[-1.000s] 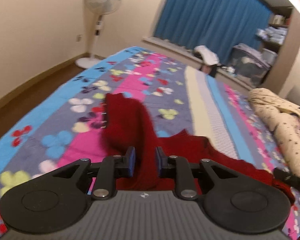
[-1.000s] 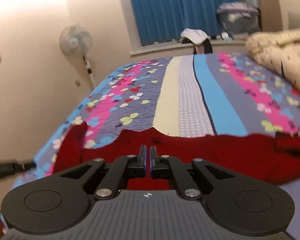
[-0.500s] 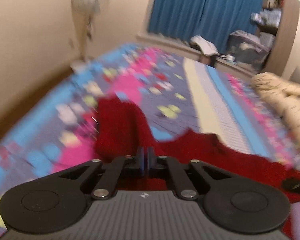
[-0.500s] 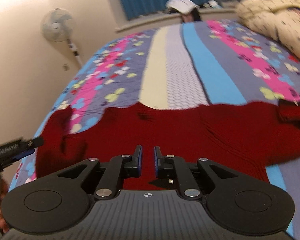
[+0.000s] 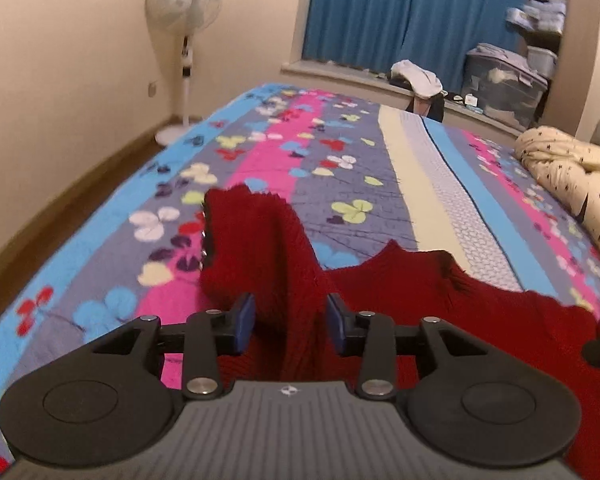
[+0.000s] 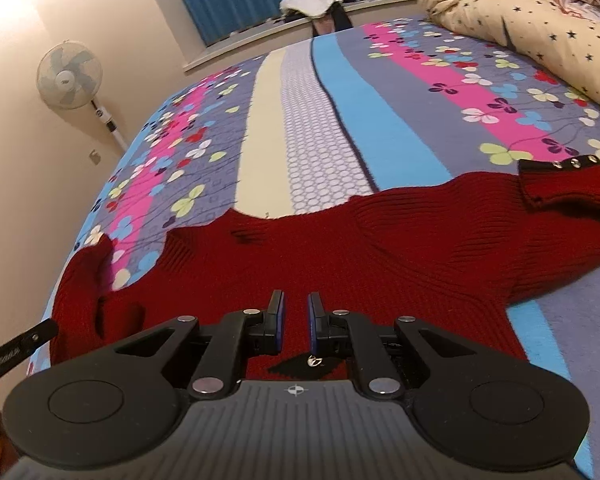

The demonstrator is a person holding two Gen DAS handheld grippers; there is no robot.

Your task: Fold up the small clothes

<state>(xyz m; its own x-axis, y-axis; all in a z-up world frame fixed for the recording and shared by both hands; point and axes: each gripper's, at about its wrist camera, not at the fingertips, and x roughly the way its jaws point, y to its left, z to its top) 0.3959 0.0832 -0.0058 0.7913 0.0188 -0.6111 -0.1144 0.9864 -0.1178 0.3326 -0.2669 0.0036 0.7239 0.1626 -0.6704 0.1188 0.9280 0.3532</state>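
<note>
A dark red knitted sweater [image 6: 360,248] lies spread across the near part of the flowered bedspread [image 6: 340,100]. Its right sleeve ends in a studded cuff [image 6: 564,184]. Its left sleeve [image 5: 260,248] lies bunched in a ridge that runs away from me. My left gripper [image 5: 290,320] sits low over the base of that sleeve. Its jaws are opening, with a fold of sleeve between the pads and no squeeze on it. My right gripper [image 6: 296,320] hovers over the sweater's near edge, its jaws a narrow gap apart and holding nothing.
A cream star-print duvet [image 5: 572,184] is heaped on the bed's right side. A standing fan [image 5: 184,4] is by the left wall, where the bed's left edge drops to the wooden floor. Beyond the bed are a window ledge with clothes [image 5: 418,76] and a storage box [image 5: 504,80].
The left jaws closed fully on the sleeve, then opened and let it go. The right jaws went from shut to slightly apart. Both grippers sank toward the sweater.
</note>
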